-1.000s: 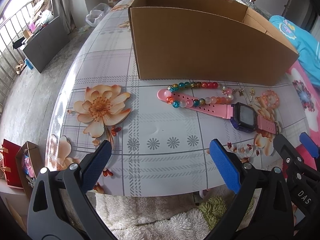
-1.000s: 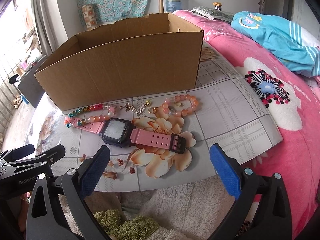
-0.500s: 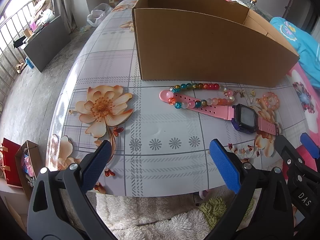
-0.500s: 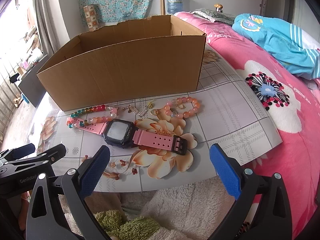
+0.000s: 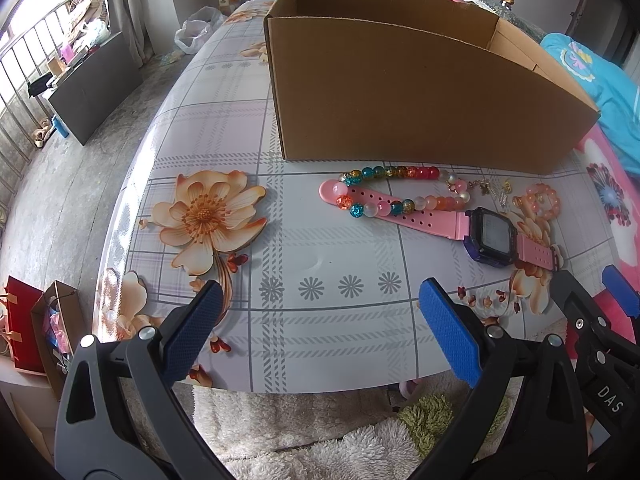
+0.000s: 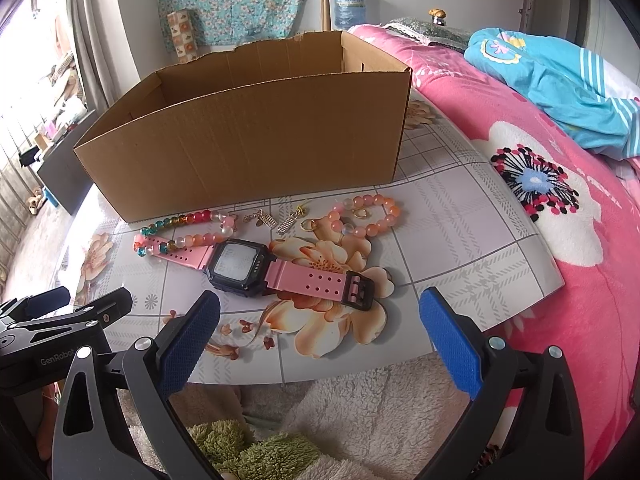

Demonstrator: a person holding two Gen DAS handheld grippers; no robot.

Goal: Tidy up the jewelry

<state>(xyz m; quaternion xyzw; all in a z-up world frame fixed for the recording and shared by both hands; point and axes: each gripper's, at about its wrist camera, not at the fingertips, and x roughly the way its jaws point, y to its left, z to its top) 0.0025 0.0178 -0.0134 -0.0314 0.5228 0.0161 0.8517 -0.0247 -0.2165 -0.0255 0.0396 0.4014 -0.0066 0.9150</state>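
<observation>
A pink-strapped digital watch [image 6: 256, 266] lies on the flowered table in front of an open brown cardboard box [image 6: 248, 140]. A multicoloured bead bracelet [image 6: 188, 228] rests over its left strap. An orange-pink bead bracelet [image 6: 370, 216] and small gold earrings [image 6: 288, 222] lie to the right. The watch [image 5: 490, 236], bead bracelet [image 5: 392, 192] and box [image 5: 420, 100] also show in the left wrist view. My left gripper [image 5: 320, 332] and right gripper [image 6: 320, 332] are both open and empty, near the table's front edge.
A pink floral bed [image 6: 560, 208] with a blue garment [image 6: 552, 80] lies to the right. A fluffy rug [image 5: 320, 432] is below the table edge. Paper bags [image 5: 36, 332] stand on the floor at left. The left gripper also shows in the right wrist view [image 6: 60, 320].
Both grippers have moved slightly forward toward the table; the box and jewelry appear a little lower and closer. Nothing was grasped.
</observation>
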